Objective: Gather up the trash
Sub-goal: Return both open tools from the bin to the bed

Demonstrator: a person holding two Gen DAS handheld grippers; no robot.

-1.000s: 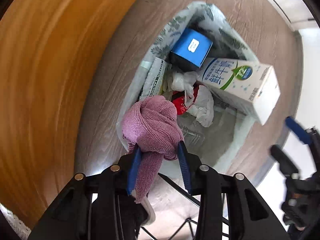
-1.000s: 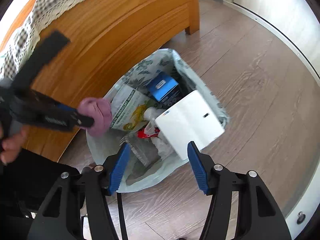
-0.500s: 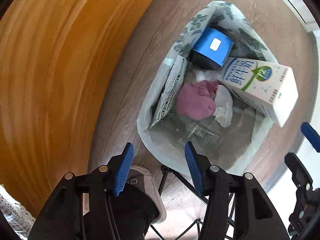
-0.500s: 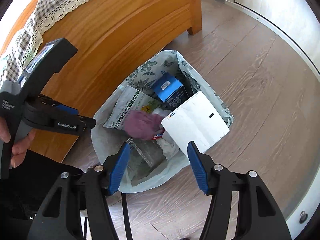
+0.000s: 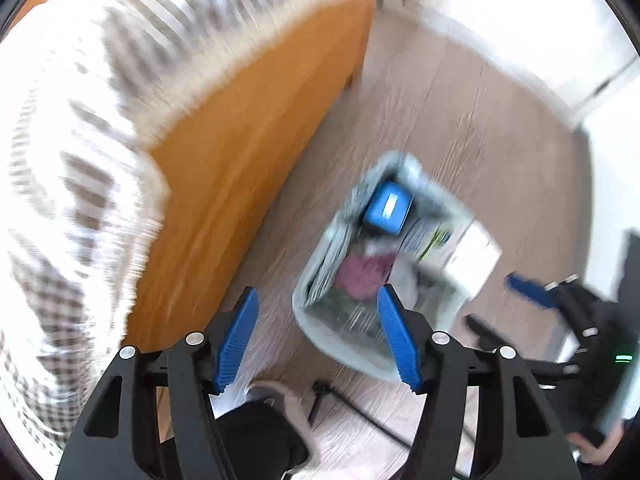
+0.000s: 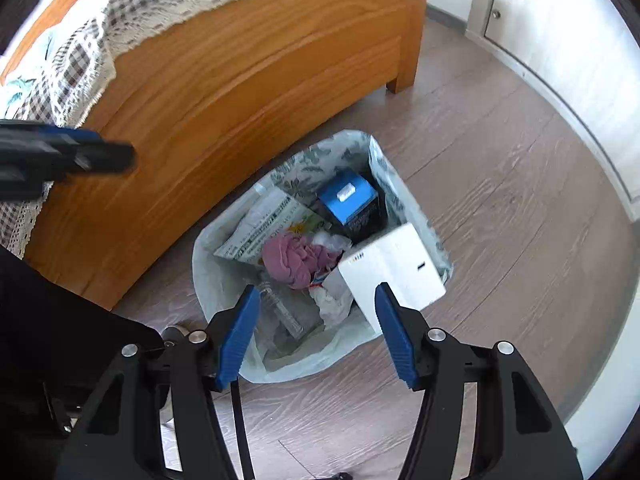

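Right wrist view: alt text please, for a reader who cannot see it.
An open right gripper hangs empty over a floral trash bag on the wood floor beside a bed frame. In the bag lie a pink cloth, blue box and white carton.

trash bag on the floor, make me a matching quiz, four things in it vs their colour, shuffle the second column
Things in the trash bag:
1. bunched cloth
2. small box
3. milk carton, the face turned up in the right wrist view
4. printed paper packet

Colours:
A. blue top with a white label
B. plain white
C. mauve pink
D. white with dark print and a bit of yellow

Pairs: 1-C, 2-A, 3-B, 4-D
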